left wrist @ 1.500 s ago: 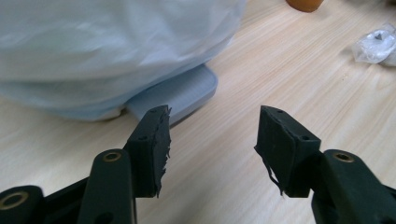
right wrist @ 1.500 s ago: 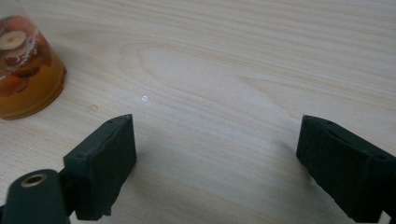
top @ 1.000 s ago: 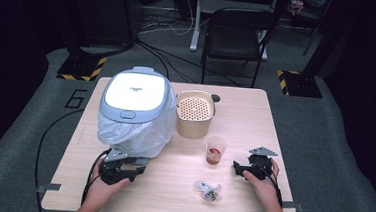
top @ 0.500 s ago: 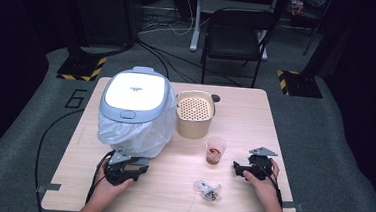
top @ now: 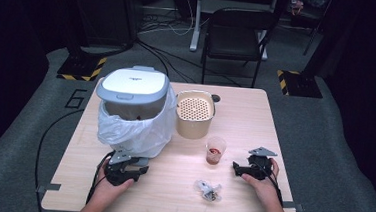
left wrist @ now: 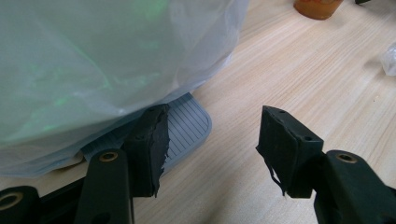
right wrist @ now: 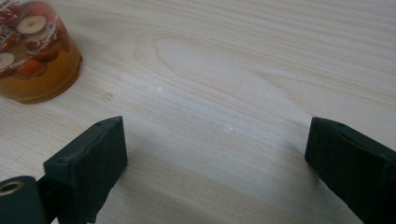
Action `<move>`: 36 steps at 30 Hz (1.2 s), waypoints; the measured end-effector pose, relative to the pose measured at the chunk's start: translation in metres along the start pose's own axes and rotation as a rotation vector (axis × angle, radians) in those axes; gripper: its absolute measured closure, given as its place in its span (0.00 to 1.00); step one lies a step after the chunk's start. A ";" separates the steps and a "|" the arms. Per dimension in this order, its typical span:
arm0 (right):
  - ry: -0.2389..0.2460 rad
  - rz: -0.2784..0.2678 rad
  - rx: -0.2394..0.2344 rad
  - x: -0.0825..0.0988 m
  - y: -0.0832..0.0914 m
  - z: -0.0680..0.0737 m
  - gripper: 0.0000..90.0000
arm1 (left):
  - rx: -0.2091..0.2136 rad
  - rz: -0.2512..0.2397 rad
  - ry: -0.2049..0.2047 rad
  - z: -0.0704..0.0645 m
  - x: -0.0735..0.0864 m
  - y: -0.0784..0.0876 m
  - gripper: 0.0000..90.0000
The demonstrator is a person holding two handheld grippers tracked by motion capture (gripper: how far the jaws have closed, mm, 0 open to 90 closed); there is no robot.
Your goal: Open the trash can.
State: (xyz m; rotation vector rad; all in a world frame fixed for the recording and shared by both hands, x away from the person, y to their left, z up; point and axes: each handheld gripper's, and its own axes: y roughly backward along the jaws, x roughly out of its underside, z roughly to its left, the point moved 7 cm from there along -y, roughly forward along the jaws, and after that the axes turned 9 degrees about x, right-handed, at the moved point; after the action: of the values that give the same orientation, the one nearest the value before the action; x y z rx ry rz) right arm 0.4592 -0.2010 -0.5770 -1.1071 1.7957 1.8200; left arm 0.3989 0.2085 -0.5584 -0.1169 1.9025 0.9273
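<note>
High view: your table (top: 255, 115) is pale wood, and the largest thing on it is the bin (top: 133, 89), at the far left. It has a grey-white lid, raised at the front, and a clear bag (top: 139, 132) that hangs down around its body in loose folds. In the left gripper view the bag looks milky and wrinkled, and a grey ribbed pedal (left wrist: 187, 126) comes out from under it at the base.

To the right of the bin, just beside it, stands a beige pot (top: 194, 114) with a perforated insert. In front of the pot is a small clear cup (top: 215, 150) with reddish liquid; the right gripper view shows slices of fruit in it. A crumpled wrapper (top: 208, 189) lies near the front edge, between your hands.

Your left hand (top: 113, 183) lies low on the table and points the left gripper (top: 134, 162) toward the foot of the bin. Its jaws are apart and grasp nothing; one pad (left wrist: 152, 149) stands just beside the pedal, and whether it touches I cannot tell.

Your right hand (top: 263, 184) rests flat on the table, well apart from the bin, and points the right gripper (top: 236, 168) to the left, toward the cup. Its jaws are released and wide, with only bare wood between them.
</note>
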 end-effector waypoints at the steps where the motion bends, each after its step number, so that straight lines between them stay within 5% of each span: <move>1: 0.000 0.000 0.000 0.000 0.000 0.000 0.06 | -0.002 -0.010 0.000 0.000 0.000 -0.001 0.48; 18: 0.024 -0.009 -0.009 -0.001 0.006 0.001 0.18 | 0.003 0.003 0.002 0.002 0.003 -0.003 0.48; 24: -0.004 -0.010 -0.036 -0.002 0.013 -0.001 0.22 | -0.004 0.007 0.003 0.001 0.004 -0.004 0.48; 26: -0.039 -0.021 -0.048 -0.005 0.024 -0.002 0.24 | -0.017 0.009 -0.010 0.000 0.004 -0.004 0.47; 31: -0.033 -0.005 -0.063 -0.005 0.037 0.002 0.29 | -0.016 0.012 -0.011 0.000 0.004 -0.004 0.47; 36: 0.022 -0.037 -0.106 -0.006 0.057 0.017 0.34 | -0.015 0.011 -0.009 0.000 0.004 -0.004 0.48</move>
State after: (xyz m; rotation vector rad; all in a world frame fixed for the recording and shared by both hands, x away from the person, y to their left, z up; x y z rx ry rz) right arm 0.4174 -0.1911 -0.5358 -1.1955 1.6964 1.9074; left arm 0.3980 0.2069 -0.5639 -0.1108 1.8896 0.9479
